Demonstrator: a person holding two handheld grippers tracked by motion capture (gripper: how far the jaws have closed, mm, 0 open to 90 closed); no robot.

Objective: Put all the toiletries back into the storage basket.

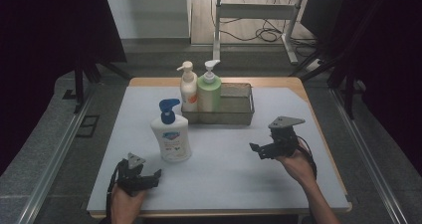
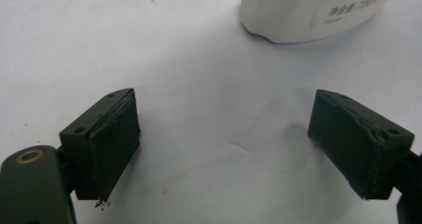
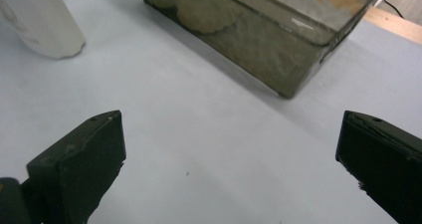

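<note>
**Blue-pump bottle still outside the tray; both grippers empty**

We see the white bottle with the blue pump [image 1: 171, 134] upright on the pale mat [image 1: 224, 174], just in front of the metal tray [image 1: 239, 115], off its left front corner. Two bottles already stand in the tray's left end: the white-and-orange bottle [image 1: 188, 87] and the green bottle [image 1: 209, 89]. The tray's right half is bare.

The left gripper [image 1: 149, 178] rests low on the mat, at about 7 o'clock from the blue-pump bottle and near it. Its jaws stand wide apart with nothing between them; in the left gripper view the bottle's base [image 2: 308, 10] sits ahead, toward 1 o'clock. The right gripper [image 1: 260, 152] hovers at roughly 5 o'clock from the tray, jaws likewise spread and empty, the tray's near corner [image 3: 288, 74] ahead of it.

Our reading: the step in hand is reaching for the blue-pump bottle, to join the others.

To do it well, we judge:
- swing the left gripper toward 1 o'clock until the body is centred between the pads;
- grip the body's lower half rather than the pump neck, since the bottle is tall and could tip;
- close squarely on the flatter faces;
- lift clear of the tray wall and the neighbouring pumps before setting down.
</note>
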